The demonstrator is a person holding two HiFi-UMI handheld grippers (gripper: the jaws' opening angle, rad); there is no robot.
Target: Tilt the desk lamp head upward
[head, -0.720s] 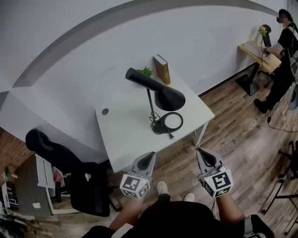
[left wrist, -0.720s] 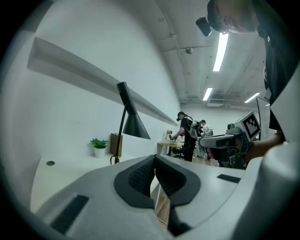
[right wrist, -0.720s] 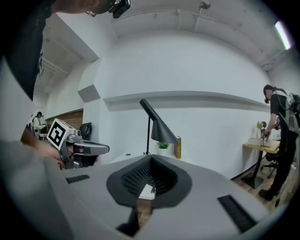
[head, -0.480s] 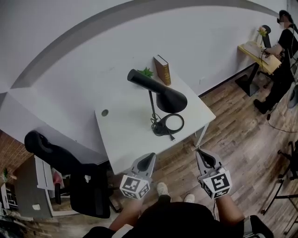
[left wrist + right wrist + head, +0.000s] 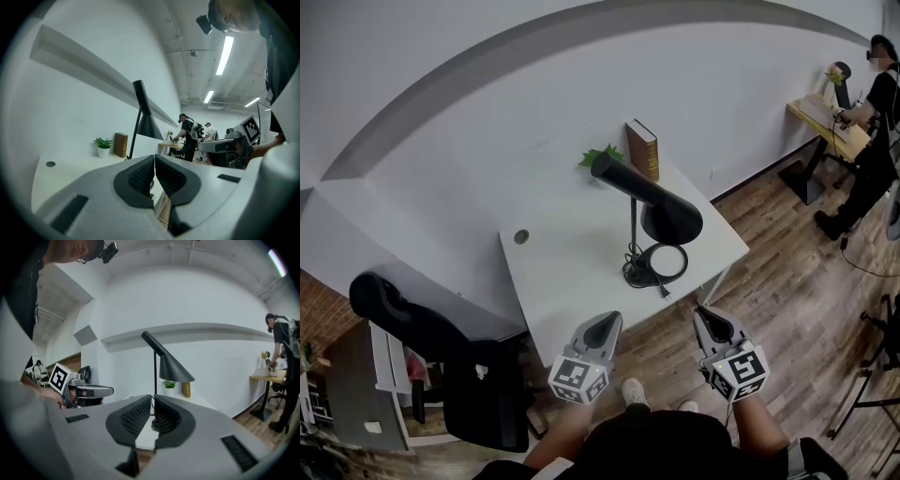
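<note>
Lamp head (image 5: 649, 199) slants, shade end low, facing down. Left gripper (image 5: 608, 321) and right gripper (image 5: 704, 314) hover before the desk (image 5: 553, 272) (both clenched, empty).

The white table (image 5: 572, 286) stands on the wood floor (image 5: 787, 272) against the wall. On it stand a black desk lamp (image 5: 652, 204), an upright brown book (image 5: 643, 148) and a small potted plant (image 5: 600, 156) at the back. A round cable hole (image 5: 521, 237) sits near the table's left edge.

We're seeing bright, even light from long white ceiling strip lights (image 5: 224, 55), glaring a touch; soft shadows, strong fisheye bending at the edges, black corners in both gripper views, foreground blurred.
</note>
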